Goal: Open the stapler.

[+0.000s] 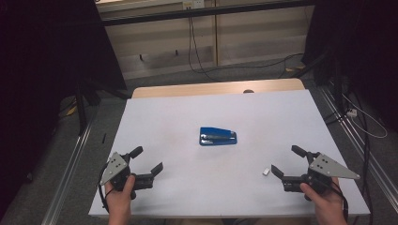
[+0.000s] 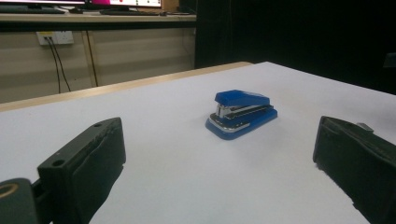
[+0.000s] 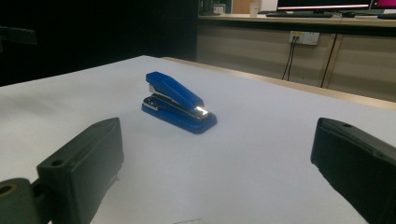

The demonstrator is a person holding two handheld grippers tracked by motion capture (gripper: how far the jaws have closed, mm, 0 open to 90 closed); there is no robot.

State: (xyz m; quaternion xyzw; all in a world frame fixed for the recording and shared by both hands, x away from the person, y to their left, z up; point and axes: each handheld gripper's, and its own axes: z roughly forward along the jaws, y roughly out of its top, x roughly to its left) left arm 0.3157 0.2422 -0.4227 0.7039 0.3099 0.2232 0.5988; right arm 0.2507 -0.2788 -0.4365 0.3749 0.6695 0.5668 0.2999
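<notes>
white table point(image 1: 164, 117), blue stapler point(image 1: 218, 136) centred, well ahead of both gaping hand-held grippers

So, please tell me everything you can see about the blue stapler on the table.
The blue stapler is small, with a glossy blue top and base that look like plastic and a silvery metal staple channel between them. It lies flat on its base, closed, near the middle of the white table. In the high view its long side runs left to right. Only the table touches it; both grippers are far from it, near the table's front edge, with jaws open towards it.
</notes>
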